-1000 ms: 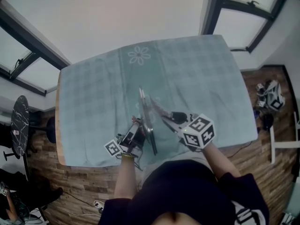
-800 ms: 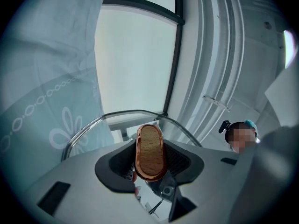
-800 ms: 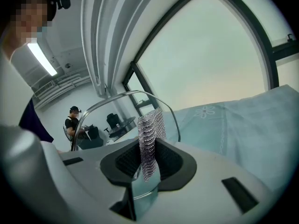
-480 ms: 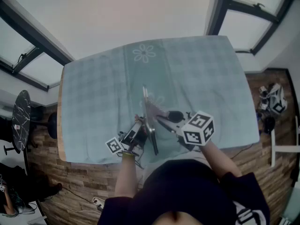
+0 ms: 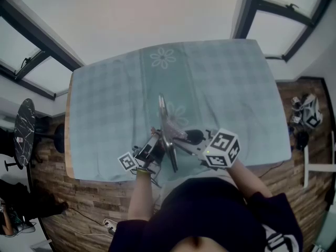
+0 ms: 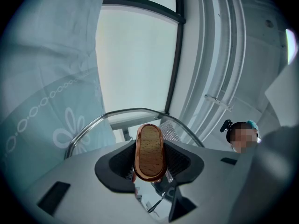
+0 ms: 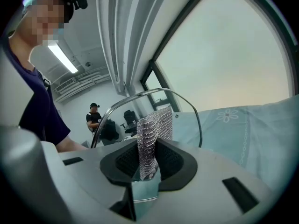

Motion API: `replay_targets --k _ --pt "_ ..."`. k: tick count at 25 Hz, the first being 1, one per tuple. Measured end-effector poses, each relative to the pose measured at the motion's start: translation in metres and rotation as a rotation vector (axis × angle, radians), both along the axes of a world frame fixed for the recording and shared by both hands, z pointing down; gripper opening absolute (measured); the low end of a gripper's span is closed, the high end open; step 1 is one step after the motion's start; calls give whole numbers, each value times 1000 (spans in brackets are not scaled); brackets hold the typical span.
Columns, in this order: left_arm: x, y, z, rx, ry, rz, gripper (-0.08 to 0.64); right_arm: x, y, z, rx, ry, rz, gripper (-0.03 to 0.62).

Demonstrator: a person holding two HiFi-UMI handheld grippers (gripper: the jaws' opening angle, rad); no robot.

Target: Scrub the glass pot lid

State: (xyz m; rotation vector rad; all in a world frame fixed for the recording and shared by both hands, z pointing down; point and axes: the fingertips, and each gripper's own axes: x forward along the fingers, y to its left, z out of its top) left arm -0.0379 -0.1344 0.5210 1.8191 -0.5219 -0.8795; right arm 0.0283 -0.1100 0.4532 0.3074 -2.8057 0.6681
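While left gripper (image 6: 149, 159) clamps the glass lid (image 6: 125, 119) by its knob (image 6: 150, 143), our right gripper (image 7: 149, 162) at four o'clock pinches mesh cloth (image 7: 157, 123).

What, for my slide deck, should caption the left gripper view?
Left gripper holds the glass pot lid by its wooden handle.

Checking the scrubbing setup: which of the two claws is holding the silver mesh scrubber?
The right claw; its jaws pinch the mesh scrubber, while the left claw clamps the wooden handle of the glass lid.
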Motion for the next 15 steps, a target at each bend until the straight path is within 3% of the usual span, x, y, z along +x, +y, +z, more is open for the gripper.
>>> replay_targets --k 15 --pt "-1 0 0 -9 1 -6 170 9 49 0 66 -27 -191 86"
